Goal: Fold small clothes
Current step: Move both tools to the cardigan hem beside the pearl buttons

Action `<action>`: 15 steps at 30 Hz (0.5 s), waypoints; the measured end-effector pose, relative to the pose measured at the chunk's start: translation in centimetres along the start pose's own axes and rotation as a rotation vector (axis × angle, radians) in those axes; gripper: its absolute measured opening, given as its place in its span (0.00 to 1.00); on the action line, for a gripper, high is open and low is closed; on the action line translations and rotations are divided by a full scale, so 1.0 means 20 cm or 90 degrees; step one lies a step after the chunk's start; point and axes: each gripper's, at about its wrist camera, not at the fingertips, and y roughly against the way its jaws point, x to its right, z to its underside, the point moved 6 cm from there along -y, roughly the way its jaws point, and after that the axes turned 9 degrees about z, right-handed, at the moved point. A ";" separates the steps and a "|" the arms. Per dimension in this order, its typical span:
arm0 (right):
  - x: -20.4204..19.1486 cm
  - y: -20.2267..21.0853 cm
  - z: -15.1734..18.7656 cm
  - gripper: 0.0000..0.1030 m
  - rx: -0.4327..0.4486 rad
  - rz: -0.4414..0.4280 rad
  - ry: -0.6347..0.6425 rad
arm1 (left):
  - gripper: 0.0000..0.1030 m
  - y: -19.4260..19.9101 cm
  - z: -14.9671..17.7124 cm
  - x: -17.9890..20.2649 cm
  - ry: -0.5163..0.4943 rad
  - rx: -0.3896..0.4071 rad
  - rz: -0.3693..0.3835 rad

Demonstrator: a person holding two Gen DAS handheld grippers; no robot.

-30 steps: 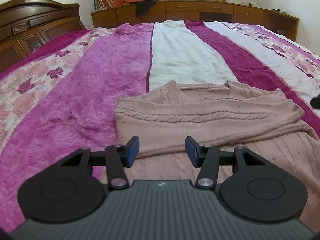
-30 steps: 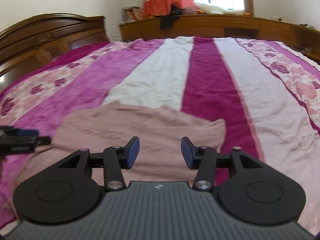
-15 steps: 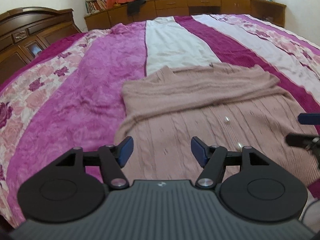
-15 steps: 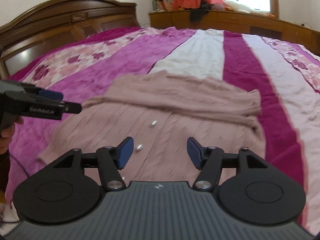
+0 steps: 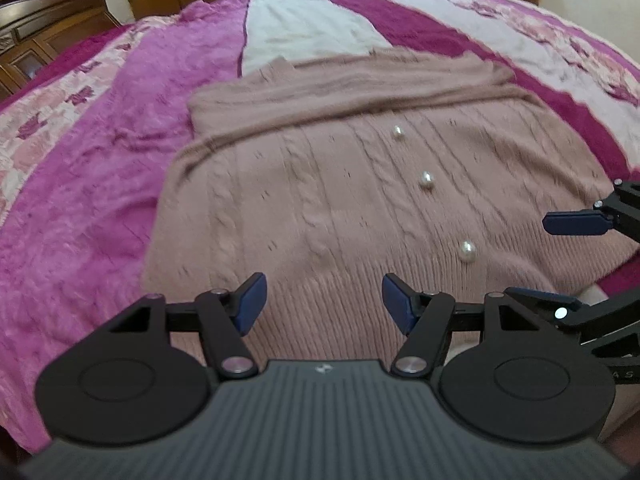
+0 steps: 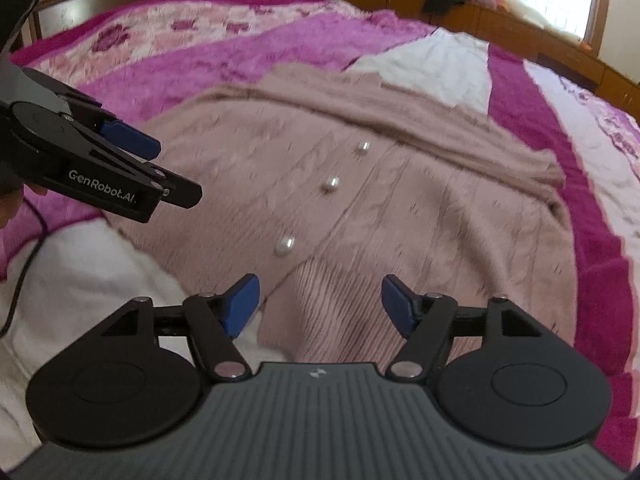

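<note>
A dusty-pink cable-knit cardigan [image 5: 320, 184] [image 6: 400, 200] with pearl buttons [image 5: 427, 180] lies flat on the bed, its sleeves folded across the top. My left gripper [image 5: 323, 307] is open just above the ribbed hem on the cardigan's left side, holding nothing. My right gripper [image 6: 316, 305] is open over the hem on the right side, near the button placket. Each gripper shows in the other's view: the right one [image 5: 576, 256] at the right edge, the left one [image 6: 132, 168] at the left edge, both with jaws apart.
The bed carries a striped magenta, pink, white and floral bedspread [image 5: 100, 152]. A white cloth [image 6: 80, 272] lies at the near edge by the hem. A dark wooden headboard [image 5: 48, 12] stands left, wooden cabinets [image 6: 500, 28] behind. A hand and cable [image 6: 16, 280] show at far left.
Both grippers have pulled back and dropped from over the folded sleeves toward the cardigan's hem, so the buttons and ribbing now fill the view. Both stayed open.
</note>
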 end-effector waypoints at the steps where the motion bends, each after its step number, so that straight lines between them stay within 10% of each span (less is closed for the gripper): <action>1: -0.01 -0.01 0.01 0.73 -0.013 -0.003 0.004 | 0.64 -0.01 0.01 0.00 0.000 -0.004 0.001; 7: -0.05 -0.12 0.08 0.73 -0.084 0.019 0.071 | 0.64 -0.03 0.03 0.01 -0.002 -0.007 0.005; 15: -0.05 -0.18 0.03 0.72 -0.042 0.087 0.066 | 0.64 -0.04 0.06 0.04 -0.029 0.000 0.018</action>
